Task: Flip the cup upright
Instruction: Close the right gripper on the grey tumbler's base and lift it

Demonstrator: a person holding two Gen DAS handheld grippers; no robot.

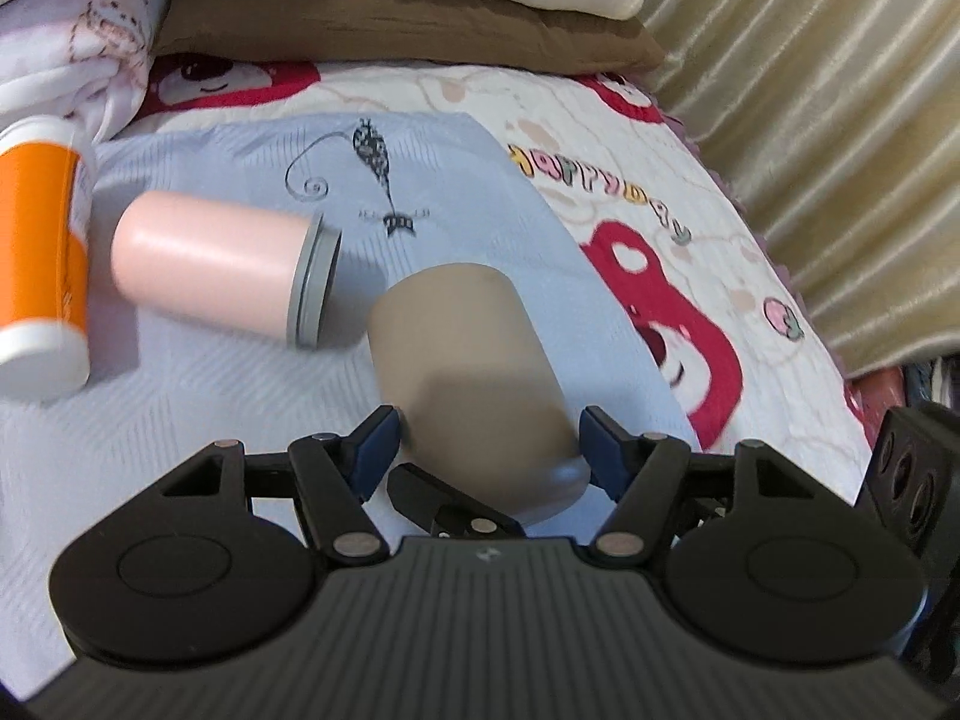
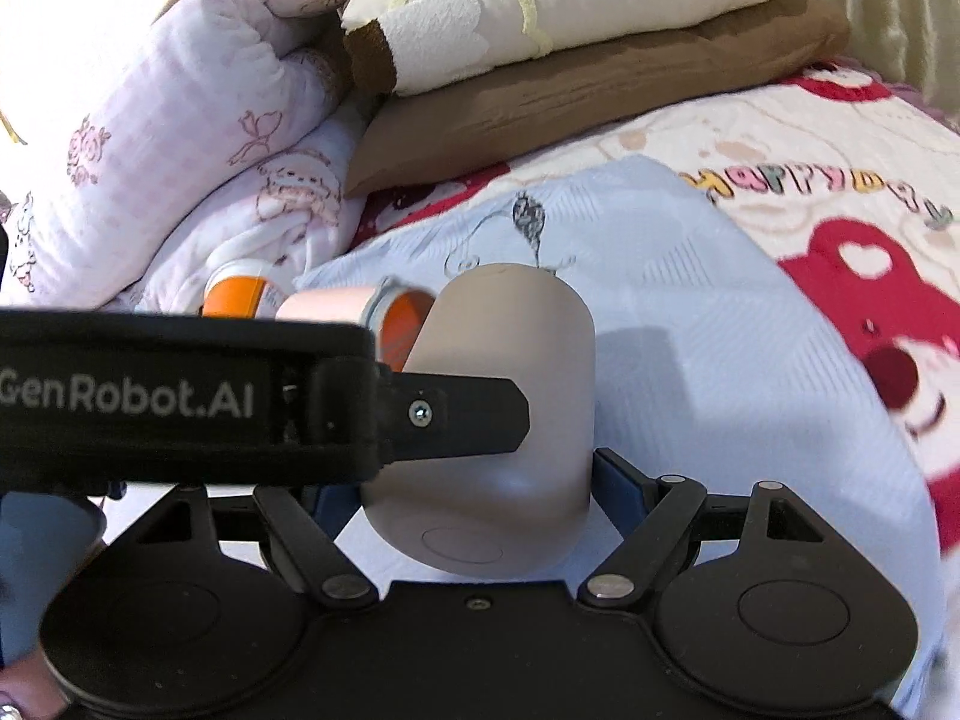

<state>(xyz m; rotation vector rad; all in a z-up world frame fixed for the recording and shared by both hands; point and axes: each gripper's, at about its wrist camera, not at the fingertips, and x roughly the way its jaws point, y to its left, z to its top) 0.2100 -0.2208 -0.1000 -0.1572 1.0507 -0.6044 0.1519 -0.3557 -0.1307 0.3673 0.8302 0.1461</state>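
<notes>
A taupe cup (image 1: pixel 462 372) lies between the fingers of both grippers over a pale blue cloth (image 1: pixel 198 396). In the left wrist view my left gripper (image 1: pixel 489 438) has its blue pads (image 1: pixel 378 438) on either side of the cup, touching or nearly touching it. In the right wrist view the cup (image 2: pixel 516 348) shows its flat base toward the camera, and my right gripper (image 2: pixel 480 480) holds it between its fingers. The left gripper's body (image 2: pixel 180 402) crosses in front and hides the right gripper's left finger.
A pink cup with a grey rim (image 1: pixel 222 264) lies on its side on the cloth, beside an orange and white bottle (image 1: pixel 42 264). Pillows (image 1: pixel 408 24) and a folded quilt (image 2: pixel 180 138) are stacked at the back. A curtain (image 1: pixel 840 120) hangs at the right.
</notes>
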